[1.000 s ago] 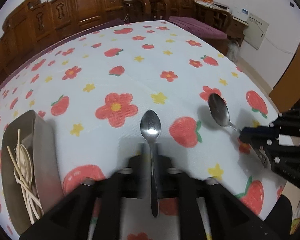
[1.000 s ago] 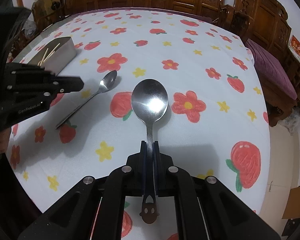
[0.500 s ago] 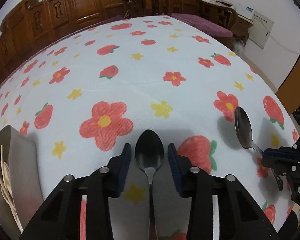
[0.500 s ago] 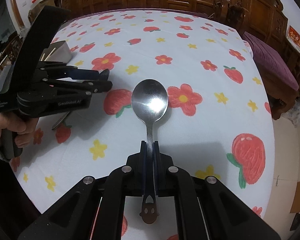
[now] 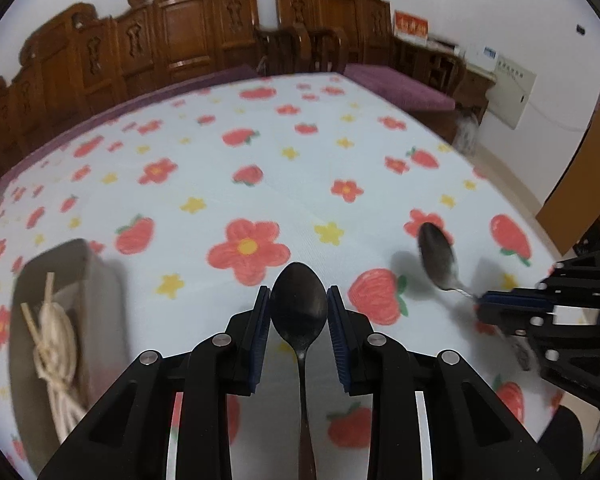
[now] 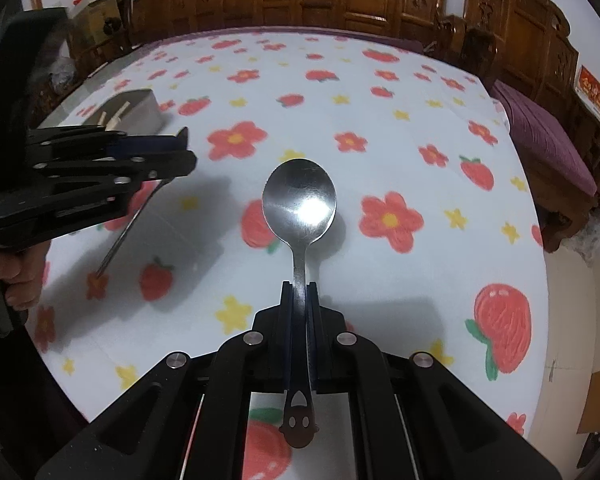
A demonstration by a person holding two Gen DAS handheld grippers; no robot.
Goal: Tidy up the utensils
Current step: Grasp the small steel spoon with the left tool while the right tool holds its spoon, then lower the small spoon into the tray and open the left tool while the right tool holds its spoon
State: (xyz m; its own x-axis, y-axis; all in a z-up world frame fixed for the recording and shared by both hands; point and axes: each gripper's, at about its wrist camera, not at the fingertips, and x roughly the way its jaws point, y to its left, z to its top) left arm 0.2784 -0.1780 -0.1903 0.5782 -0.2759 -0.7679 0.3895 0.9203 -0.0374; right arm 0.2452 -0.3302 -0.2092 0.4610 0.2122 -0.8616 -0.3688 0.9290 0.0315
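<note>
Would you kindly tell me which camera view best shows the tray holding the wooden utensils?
The left wrist view: the tray is near and seen from above, with the pale utensils inside, though blurred. The right wrist view shows it farther off, partly hidden behind the left claw.

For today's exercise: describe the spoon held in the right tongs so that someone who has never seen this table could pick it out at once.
Start at the flower-and-strawberry tablecloth. Over it, the right tongs are shut on the handle of a shiny spoon, its bowl pointing away above a strawberry print. Unlike the slimmer spoon between the closing left tongs, its handle end has a smiling-face cutout.
</note>
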